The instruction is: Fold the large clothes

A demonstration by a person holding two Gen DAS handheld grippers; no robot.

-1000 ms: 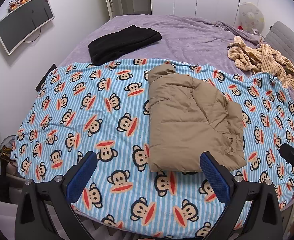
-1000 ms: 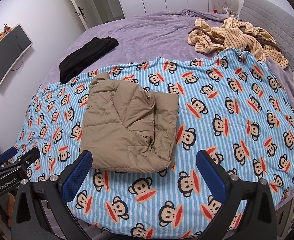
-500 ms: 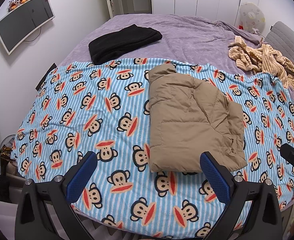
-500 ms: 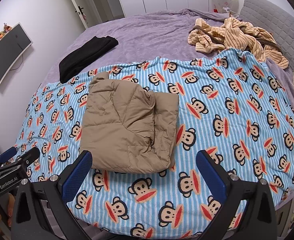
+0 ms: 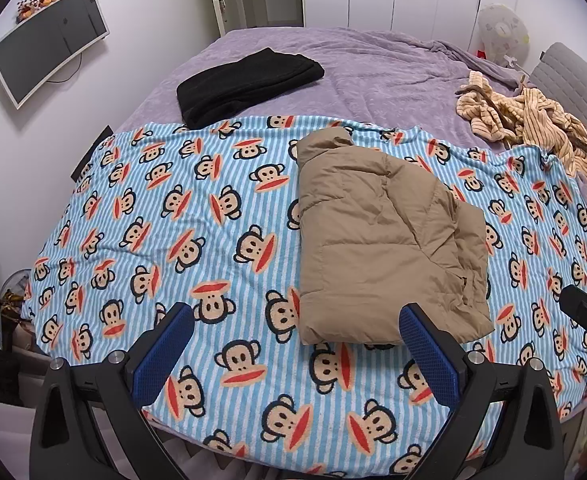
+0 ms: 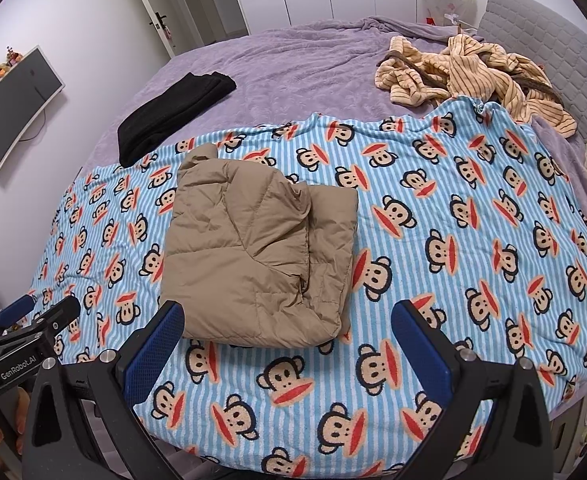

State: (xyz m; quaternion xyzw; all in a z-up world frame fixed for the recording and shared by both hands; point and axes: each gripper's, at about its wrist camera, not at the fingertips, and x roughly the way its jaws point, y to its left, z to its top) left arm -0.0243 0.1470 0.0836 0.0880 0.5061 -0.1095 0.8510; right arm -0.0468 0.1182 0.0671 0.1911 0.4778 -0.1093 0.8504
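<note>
The left gripper (image 5: 295, 346) and the right gripper (image 6: 287, 344) both hang above the near edge of the monkey-print blanket (image 5: 197, 216), jaws spread wide and holding nothing. The folded tan puffer jacket (image 5: 385, 240) lies on the blanket just ahead of them, its near hem beside the left gripper's right jaw and the right gripper's left jaw.

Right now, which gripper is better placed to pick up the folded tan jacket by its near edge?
Left, marginally. The tan jacket has its near edge right at the left gripper right fingertip; the right gripper is aimed mostly beside it. Both are open and empty.
</note>
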